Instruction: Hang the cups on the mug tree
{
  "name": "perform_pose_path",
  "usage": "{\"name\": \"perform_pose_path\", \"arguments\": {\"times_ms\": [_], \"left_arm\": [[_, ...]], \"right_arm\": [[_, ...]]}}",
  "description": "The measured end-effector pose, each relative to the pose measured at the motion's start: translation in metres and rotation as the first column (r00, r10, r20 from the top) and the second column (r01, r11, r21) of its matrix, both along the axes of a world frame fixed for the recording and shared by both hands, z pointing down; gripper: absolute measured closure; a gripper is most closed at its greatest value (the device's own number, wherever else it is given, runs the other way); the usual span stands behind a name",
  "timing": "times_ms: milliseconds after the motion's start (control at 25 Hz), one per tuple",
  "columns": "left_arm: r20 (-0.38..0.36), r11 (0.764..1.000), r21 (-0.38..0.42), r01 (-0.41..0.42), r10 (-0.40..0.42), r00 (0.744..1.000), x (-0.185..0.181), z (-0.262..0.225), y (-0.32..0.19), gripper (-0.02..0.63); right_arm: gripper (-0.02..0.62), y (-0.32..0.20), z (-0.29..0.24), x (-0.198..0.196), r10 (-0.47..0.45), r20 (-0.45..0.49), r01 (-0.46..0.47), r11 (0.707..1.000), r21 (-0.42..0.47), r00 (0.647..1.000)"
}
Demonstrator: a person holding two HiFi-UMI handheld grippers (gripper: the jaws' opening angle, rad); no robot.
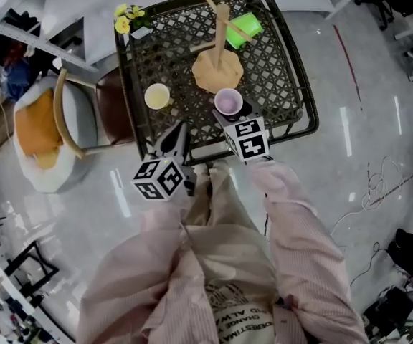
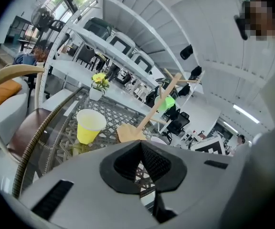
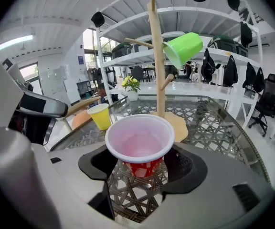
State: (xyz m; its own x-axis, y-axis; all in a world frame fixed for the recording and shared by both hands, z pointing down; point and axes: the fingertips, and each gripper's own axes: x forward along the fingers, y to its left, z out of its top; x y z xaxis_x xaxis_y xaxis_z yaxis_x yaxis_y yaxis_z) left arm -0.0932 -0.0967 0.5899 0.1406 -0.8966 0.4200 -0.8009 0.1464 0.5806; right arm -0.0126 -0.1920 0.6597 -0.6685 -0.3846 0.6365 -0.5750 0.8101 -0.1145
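**A:** Head view first. Shows the right gripper (image 1: 228, 110) closed on the red cup (image 1: 228, 100). Cup upright, at the near edge of the table (image 1: 274, 77), just in front of the tree (image 1: 221, 45) and its flat base.

**B:** Agreed, going by the right gripper view. One jaw each side, clamping low on the red wall. Mouth up, pale pink inside. Can't tell whether resting on the lattice or lifted off it.

**A:** And the left gripper (image 1: 177, 132)?

**B:** Hangs at the table's near-left edge, apart from every cup. In the left gripper view, pads pressed together at the tips, only a thin slit behind them. Nothing held.

**A:** Other cups?

**B:** Green cup (image 1: 244, 29) hung on an upper peg, mouth tilted downward. Yellow cup (image 1: 157, 96) standing upright on the table, left of the tree and apart from the red cup.

**A:** Anything else around?

**B:** Yellow flowers (image 1: 126, 18) at the far-left corner. Chair (image 1: 110, 106) just beside the table's left side, with an orange cushion (image 1: 34, 131) beyond it.
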Motion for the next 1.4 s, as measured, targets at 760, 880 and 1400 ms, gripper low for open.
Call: {"name": "perform_pose_path", "arguments": {"times_ms": [760, 880, 1400], "left_arm": [[0.047, 0.996, 0.079, 0.048, -0.052, 0.998, 0.002, -0.05, -0.001, 0.607], [0.054, 0.994, 0.094, 0.056, -0.061, 0.997, 0.001, -0.054, -0.005, 0.607], [0.095, 0.987, 0.154, 0.046, -0.061, 0.994, -0.006, -0.081, -0.02, 0.607]], "right_arm": [[0.299, -0.031, -0.028, 0.022, 0.037, -0.109, -0.034, 0.999, 0.022, 0.993], [0.299, -0.035, -0.03, 0.021, 0.031, -0.123, -0.027, 0.999, 0.035, 0.992], [0.299, -0.054, -0.044, 0.017, 0.005, -0.22, 0.015, 0.996, 0.089, 0.975]]}}
